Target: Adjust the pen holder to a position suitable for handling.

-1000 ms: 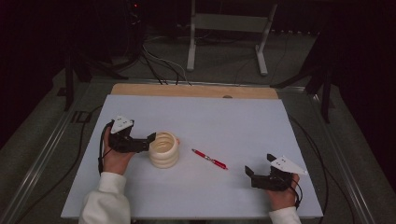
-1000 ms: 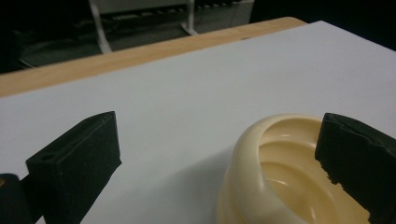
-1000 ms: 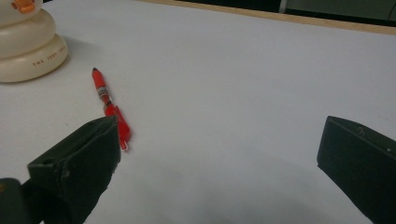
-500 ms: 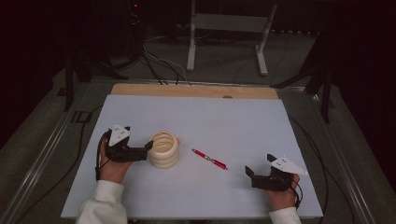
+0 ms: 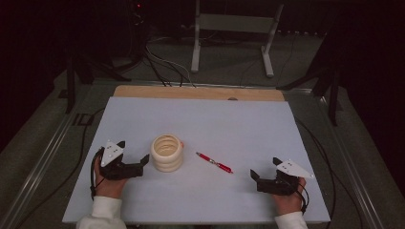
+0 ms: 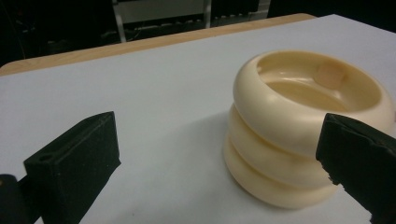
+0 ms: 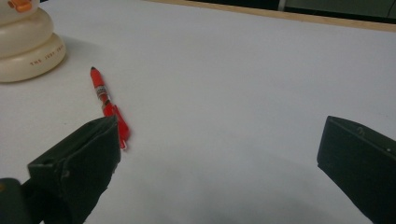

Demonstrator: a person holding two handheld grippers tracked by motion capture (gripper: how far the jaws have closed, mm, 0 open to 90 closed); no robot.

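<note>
A cream ribbed ring-shaped holder stands upright on the white table, left of centre. A red pen lies flat just to its right, apart from it. My left gripper rests open just left of the holder, jaws aimed at it without touching. In the left gripper view the holder sits off to the right, partly behind the right jaw, with bare table between the jaws of the gripper. My right gripper is open near the front right. Its view shows the pen beyond the left jaw.
A wooden strip runs along the table's far edge. Beyond it on the dark floor are a white metal stand and cables. The holder's base appears at the top left of the right gripper view.
My left gripper has drawn back toward the front edge, away from the holder's side. The right gripper, pen and holder have stayed put.
</note>
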